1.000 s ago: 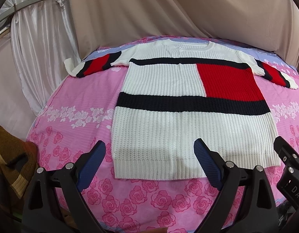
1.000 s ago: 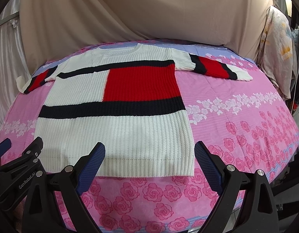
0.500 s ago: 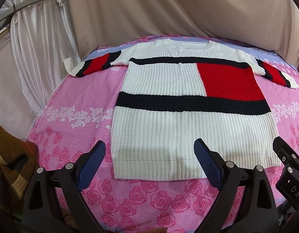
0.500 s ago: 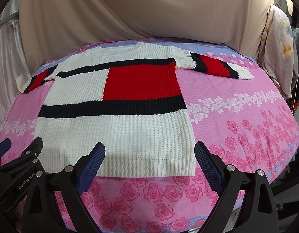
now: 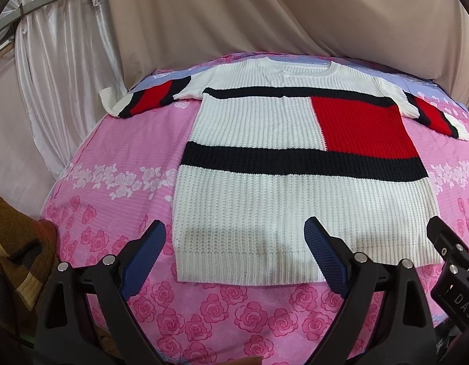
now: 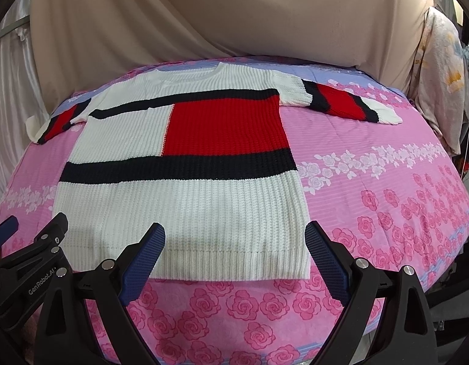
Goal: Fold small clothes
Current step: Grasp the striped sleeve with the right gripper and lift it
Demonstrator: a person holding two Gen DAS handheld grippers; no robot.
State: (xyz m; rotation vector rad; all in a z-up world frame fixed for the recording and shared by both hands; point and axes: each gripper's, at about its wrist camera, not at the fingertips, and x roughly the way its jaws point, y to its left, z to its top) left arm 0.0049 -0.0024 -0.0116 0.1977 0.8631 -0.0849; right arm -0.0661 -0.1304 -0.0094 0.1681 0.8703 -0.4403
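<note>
A bed covered by a pink sheet (image 5: pixel 118 164) printed with darker pink roses and a band of white flowers carries the load. A white knit sweater (image 5: pixel 295 200) with black bands and a red block lies flat on it, front up, both sleeves spread out sideways, hem toward the near edge.

Both hand-held grippers (image 5: pixel 234 258) (image 6: pixel 234 258) wide apart, empty.

sweater (image 5: pixel 295 194) hem: partly hidden behind left gripper (image 5: pixel 234 252) fingers (image 5: pixel 324 255) | brown cloth (image 5: pixel 18 261): cut off at left edge | right gripper (image 5: pixel 453 270): cut off at right edge, grip unclear there
</note>
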